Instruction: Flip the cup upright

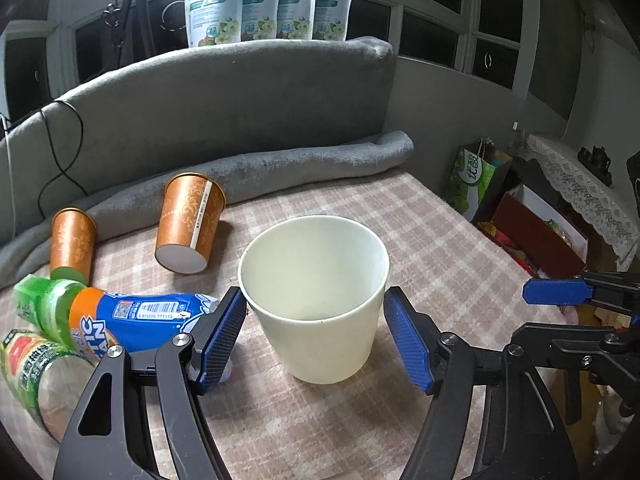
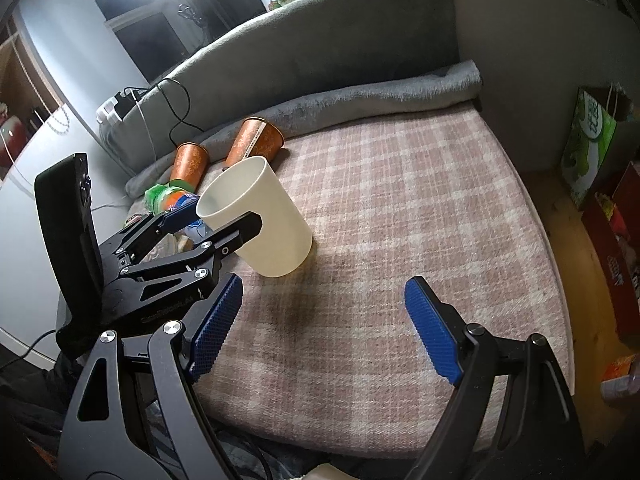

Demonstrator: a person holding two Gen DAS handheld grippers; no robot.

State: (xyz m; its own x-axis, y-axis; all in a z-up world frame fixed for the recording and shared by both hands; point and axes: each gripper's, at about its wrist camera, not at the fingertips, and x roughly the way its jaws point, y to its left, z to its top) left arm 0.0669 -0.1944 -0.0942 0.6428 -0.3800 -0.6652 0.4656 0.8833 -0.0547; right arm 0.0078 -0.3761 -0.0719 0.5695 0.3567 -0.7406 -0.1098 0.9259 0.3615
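A cream paper cup [image 1: 316, 300] stands mouth-up on the checked cloth, between the blue pads of my left gripper [image 1: 314, 336]. The jaws are open, with a small gap to the cup wall on each side. In the right wrist view the cup [image 2: 260, 220] looks tilted by the lens, with the left gripper [image 2: 218, 220] around its rim. My right gripper [image 2: 324, 328] is open and empty, hovering over the cloth in front of the cup. One of its blue pads [image 1: 556, 292] shows at the right edge of the left wrist view.
Two orange patterned cups [image 1: 190, 224] [image 1: 72, 246] lie on their sides at the back left. Bottles [image 1: 132, 320] lie to the left of the cup. A grey rolled blanket [image 1: 280, 168] and sofa back border the cloth. Bags and boxes [image 1: 472, 184] stand on the floor at right.
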